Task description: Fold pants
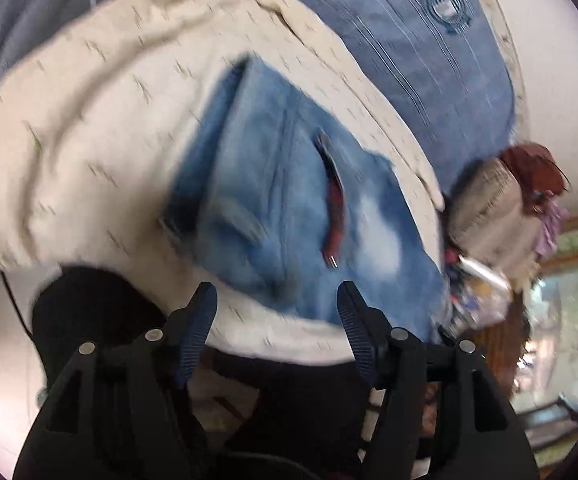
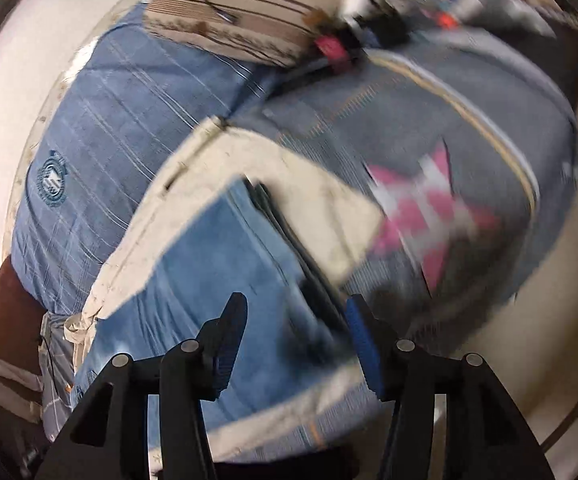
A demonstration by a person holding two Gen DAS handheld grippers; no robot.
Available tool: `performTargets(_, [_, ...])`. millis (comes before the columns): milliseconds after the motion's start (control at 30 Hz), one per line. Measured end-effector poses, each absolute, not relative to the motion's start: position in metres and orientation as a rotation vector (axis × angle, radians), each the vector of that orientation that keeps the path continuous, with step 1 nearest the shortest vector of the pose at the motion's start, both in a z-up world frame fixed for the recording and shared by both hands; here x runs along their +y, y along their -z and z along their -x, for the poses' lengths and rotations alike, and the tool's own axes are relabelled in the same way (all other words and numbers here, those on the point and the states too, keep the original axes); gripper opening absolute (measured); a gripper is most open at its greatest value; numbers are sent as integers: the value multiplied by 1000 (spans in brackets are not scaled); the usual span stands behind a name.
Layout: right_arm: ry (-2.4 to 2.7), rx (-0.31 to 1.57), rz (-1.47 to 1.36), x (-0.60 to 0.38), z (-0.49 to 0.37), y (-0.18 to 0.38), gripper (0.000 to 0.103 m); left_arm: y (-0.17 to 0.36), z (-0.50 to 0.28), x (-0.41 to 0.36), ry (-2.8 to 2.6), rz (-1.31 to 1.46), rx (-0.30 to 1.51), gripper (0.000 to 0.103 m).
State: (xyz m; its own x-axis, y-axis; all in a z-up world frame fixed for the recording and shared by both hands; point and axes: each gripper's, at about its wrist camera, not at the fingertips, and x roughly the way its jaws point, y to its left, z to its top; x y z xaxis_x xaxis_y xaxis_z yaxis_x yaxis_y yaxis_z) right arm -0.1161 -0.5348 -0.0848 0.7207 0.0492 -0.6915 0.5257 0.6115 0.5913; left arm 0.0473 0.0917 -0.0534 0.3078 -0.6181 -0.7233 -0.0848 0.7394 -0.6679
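left hand-held gripper (image 1: 276, 295) hung with jaws apart, nothing between them, just above the near edge of the folded jeans (image 1: 289, 216). jeans lay on a cream sheet (image 1: 89, 120) over the bed, blue striped pillow (image 1: 429, 60) at 1 o'clock. right hand-held gripper (image 2: 295, 314) also apart and empty over the jeans (image 2: 217, 264); pink-patterned grey blanket (image 2: 429, 208) at 2 o'clock. both views motion-blurred.

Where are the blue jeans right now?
The blue jeans lie folded on the cream blanket, just ahead of both open grippers; in the right wrist view they sit left of the pink-and-white patch.
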Motion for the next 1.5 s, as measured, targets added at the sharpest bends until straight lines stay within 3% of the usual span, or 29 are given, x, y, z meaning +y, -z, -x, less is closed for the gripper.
performTargets(100, [329,723,-881,-533,110,93,55,66,-52,78,385,651,1278,62])
performTargets(133, [327,706,-876,-533,112,93,43,70,-56,75,381,647,1296,62])
performTargets(167, [322,684,-871,-534,113,89,17,75,-62,72,371,651,1315,61])
performTargets(267, [289,590,-854,-534,125,67,17,76,-76,72,329,669,1298,53])
performTargets(333, [324,672,-783,-531,117,71,17,86,-84,74,291,710,1336,52])
performTargets(367, [346,762,-744,-529,108,81,18,96,-88,74,272,707,1366,43])
performTargets(400, [362,841,-720,-528,101,90,19,104,-90,73,271,711,1392,41])
performTargets(433, [399,871,-696,-526,100,93,27,111,-90,74,272,725,1417,41])
performTargets(633, [518,613,-591,-504,110,15,35,95,-67,111,355,730,1334,40])
performTargets(700, [381,589,-538,-476,85,-11,43,79,-61,124,390,711,1273,43])
performTargets(767, [225,621,-517,-446,52,-21,62,67,-63,134,394,713,1213,57])
performTargets(833, [28,683,-513,-402,3,-19,62,58,-75,139,362,704,1153,69])
performTargets(1100, [-297,935,-423,-254,-168,31,60,72,-147,109,308,649,1210,69])
performTargets(1133, [-323,978,-373,-241,-179,40,54,74,-152,106,301,628,1216,68])
performTargets(1167, [-348,1015,-307,-227,-185,47,39,78,-159,103,309,622,1238,56])
performTargets(1200, [-339,1047,-182,-210,-190,50,13,81,-162,102,346,632,1248,42])
performTargets(1233, [-334,1024,-83,-198,-189,44,13,82,-169,98,402,637,1264,14])
performTargets(1267, [-341,991,-54,-193,-188,34,11,81,-173,97,430,636,1270,8])
performTargets(1300, [-328,951,-60,-196,-188,25,6,80,-179,95,445,636,1260,8])
performTargets(1400, [-239,1006,-32,-207,-198,44,5,89,-194,93,368,602,1244,9])
performTargets(1500, [-199,998,-122,-219,-195,43,17,103,-199,100,364,724,1299,10])
